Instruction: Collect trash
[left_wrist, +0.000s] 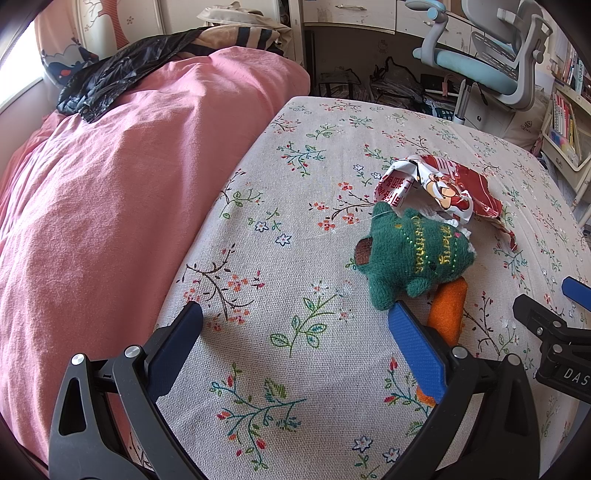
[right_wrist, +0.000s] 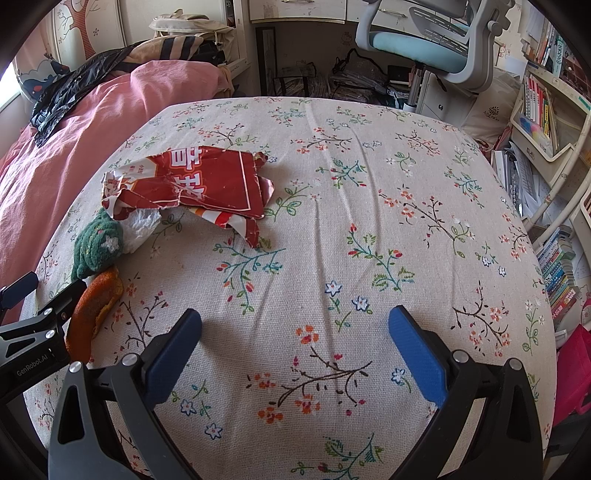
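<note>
Both tongs, left tongs (left_wrist: 295, 321) and right tongs (right_wrist: 295, 319), spread, empty. Risk: red wrapper (right_wrist: 207, 184), left-centre, touches green plush (left_wrist: 413, 258); careless pinch snags toy.

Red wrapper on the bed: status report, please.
Left gripper open, right gripper open, both empty. Red wrapper torn, untouched. Green plush toy rests against it.

Wrapper (right_wrist: 207, 184) behind toy (right_wrist: 96, 245) (touching).
</note>
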